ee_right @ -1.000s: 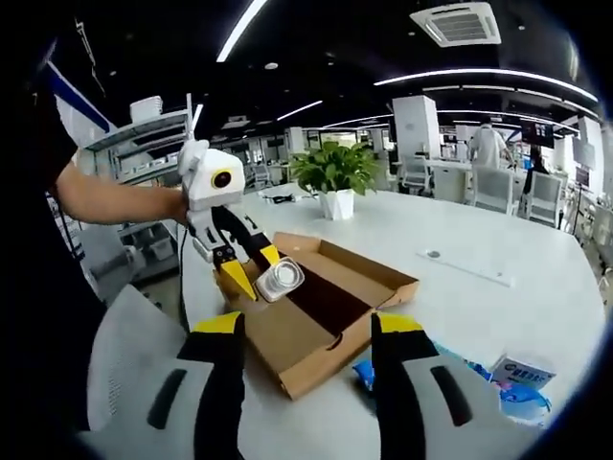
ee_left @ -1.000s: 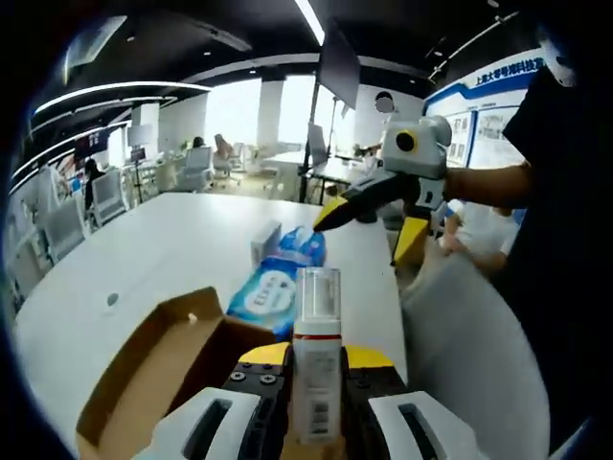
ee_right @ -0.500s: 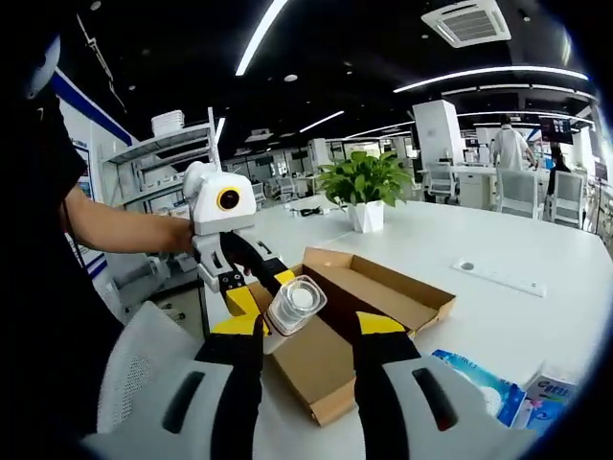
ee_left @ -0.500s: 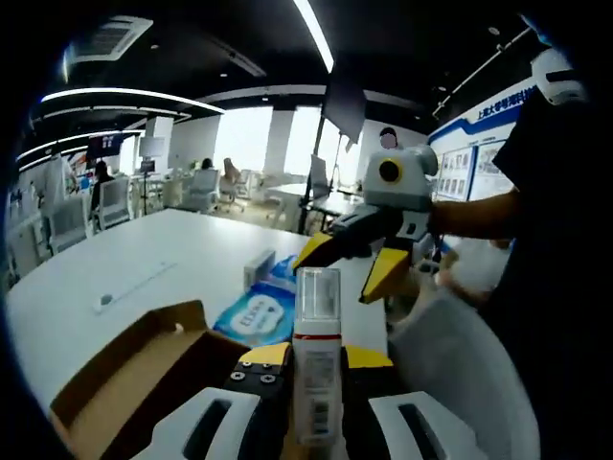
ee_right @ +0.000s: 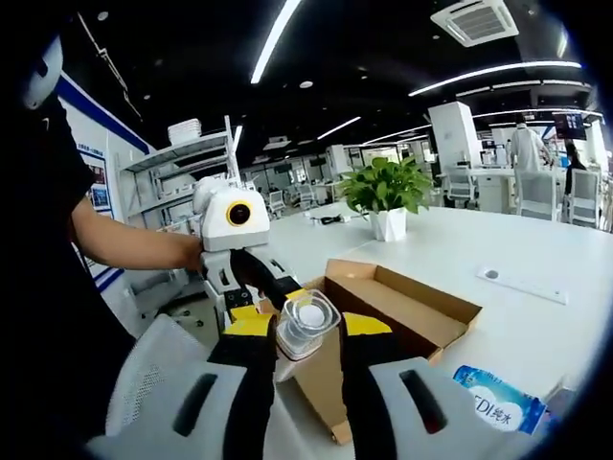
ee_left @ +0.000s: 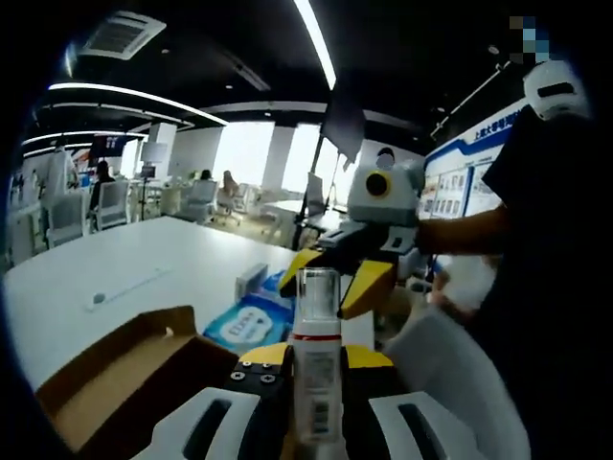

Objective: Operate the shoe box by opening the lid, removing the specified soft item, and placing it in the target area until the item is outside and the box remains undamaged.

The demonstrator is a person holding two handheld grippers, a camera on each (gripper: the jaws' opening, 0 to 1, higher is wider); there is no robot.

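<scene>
Two hand-held grippers meet above a white desk (ee_right: pixel 536 316). The left hand-held gripper (ee_left: pixel 316 369), with yellow-tipped black jaws, is clenched around a slim white pump bottle with a clear plastic cap and a red band (ee_left: pixel 317 359), holding it upright just above an open brown cardboard shoe box (ee_left: pixel 115 374). The right hand-held gripper (ee_right: pixel 305 335) faces it. In the right gripper view its two jaws stand on either side of the bottle's clear cap; the gap looks narrow, but whether they are pressing the cap or only bracketing it cannot be told.

This looks like a handover, or a two-handed steadying of the bottle. To do it well, the right jaws should close squarely on the cap or neck before the left jaws let go, and the bottle should be carried clear of the box walls so that the cardboard is not knocked or creased.

On the desk beyond the box lies a blue and white soft pack of wipes (ee_left: pixel 244 326), just beside the box and well apart from both hand-held grippers. A green potted plant in a white pot (ee_right: pixel 388 196) stands farther back.
</scene>
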